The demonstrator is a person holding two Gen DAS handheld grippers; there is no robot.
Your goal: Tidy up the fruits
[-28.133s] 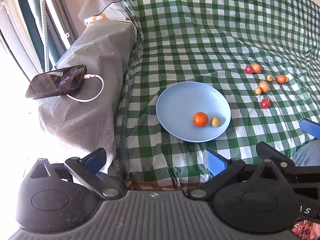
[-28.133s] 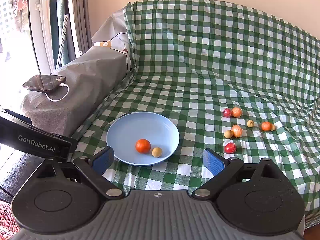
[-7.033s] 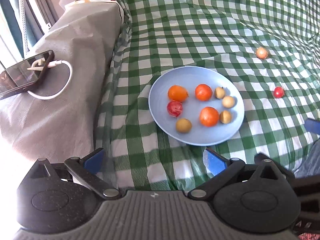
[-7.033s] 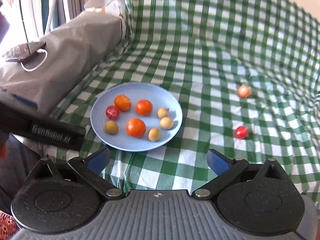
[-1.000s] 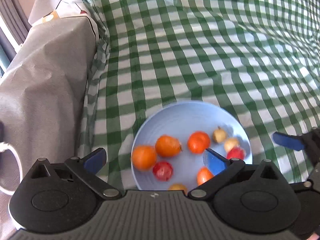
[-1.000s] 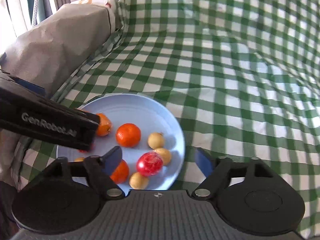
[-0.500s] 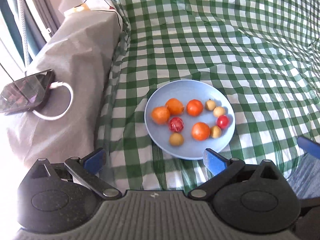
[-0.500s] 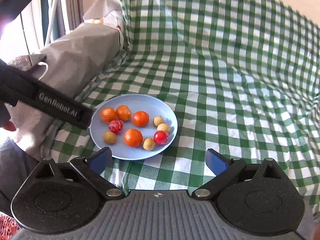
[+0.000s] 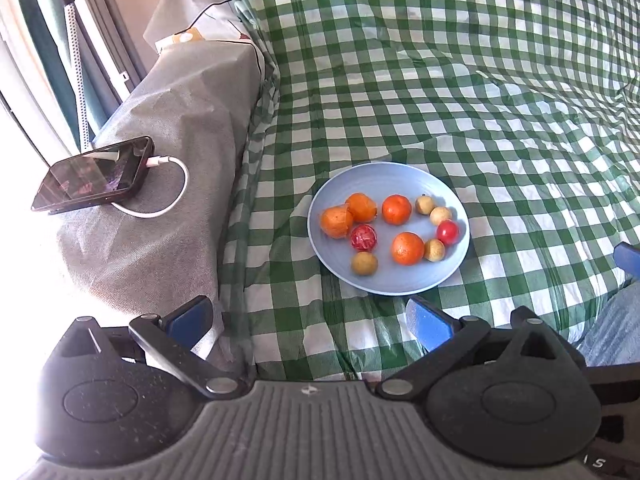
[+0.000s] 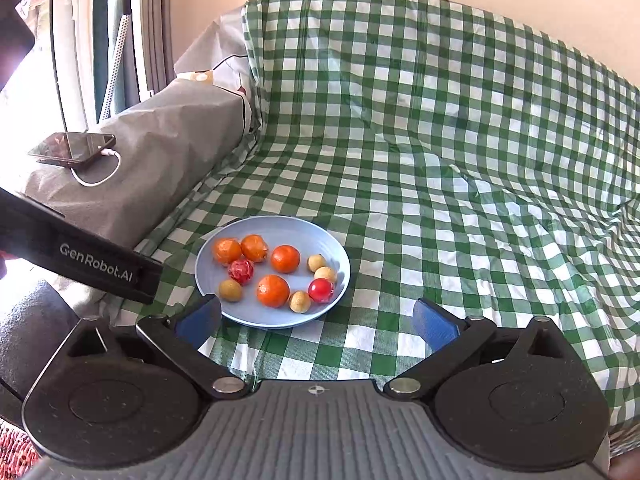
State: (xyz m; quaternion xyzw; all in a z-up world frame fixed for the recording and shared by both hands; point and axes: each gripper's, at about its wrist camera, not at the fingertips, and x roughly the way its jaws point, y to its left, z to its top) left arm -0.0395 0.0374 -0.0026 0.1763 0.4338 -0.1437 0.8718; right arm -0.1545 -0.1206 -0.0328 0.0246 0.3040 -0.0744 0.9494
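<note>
A light blue plate (image 9: 400,178) sits on the green checked cloth and holds several small fruits: orange ones (image 9: 407,248), red ones (image 9: 363,237) and small tan ones (image 9: 364,263). It also shows in the right wrist view (image 10: 280,226) with the same fruits (image 10: 273,290). My left gripper (image 9: 308,318) is open and empty, held back from the plate's near edge. My right gripper (image 10: 316,322) is open and empty, just short of the plate's near rim. No loose fruit shows on the cloth.
A grey-covered armrest (image 9: 176,152) stands left of the plate, with a black phone (image 9: 94,174) and its white cable (image 9: 160,204) on top. The left gripper's body (image 10: 80,256) crosses the right view's left side. The checked cloth (image 9: 500,120) rises up the sofa back.
Both grippers have pulled back from low over the plate, so the plate looks smaller and farther. The fruits on it have not moved in the last half second.
</note>
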